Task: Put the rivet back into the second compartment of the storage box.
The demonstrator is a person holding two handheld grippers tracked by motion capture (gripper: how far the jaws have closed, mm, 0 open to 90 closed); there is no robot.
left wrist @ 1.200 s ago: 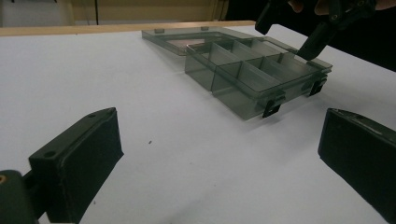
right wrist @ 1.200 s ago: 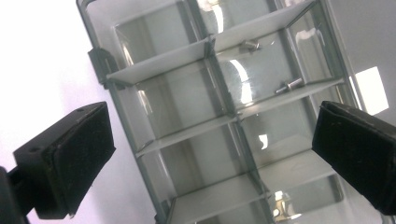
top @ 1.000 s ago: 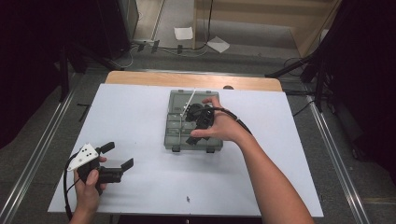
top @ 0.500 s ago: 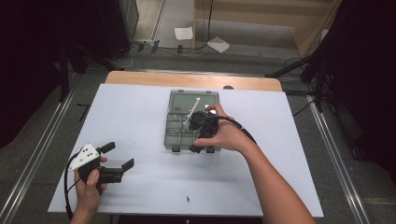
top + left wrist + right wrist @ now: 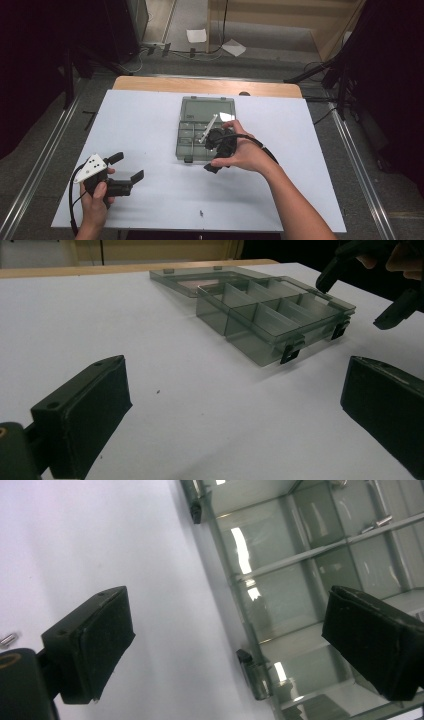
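A smoky clear organiser box (image 5: 192,145) lies open mid-table, its lid (image 5: 207,107) folded flat behind it. My right gripper (image 5: 210,154) hovers over the box's front edge, held in a hand. Its jaws have just been closing a little, still stand wide and hold nothing. In the right gripper view (image 5: 230,645) the box's front wall (image 5: 250,630) and a black latch (image 5: 244,656) lie below the gap. My left gripper (image 5: 126,166) rests low at the front left, open and empty, and faces the box (image 5: 260,335) and the right gripper (image 5: 365,292).
Small metal pins (image 5: 382,520) lie in far compartments of the box. A tiny metal part (image 5: 7,639) lies on the white table top beside the box, and another speck (image 5: 201,213) sits near the front edge. Black cables trail from both grippers.
The right hand has drawn back toward the person, from over the box's middle to its front edge. The left gripper has stayed put.
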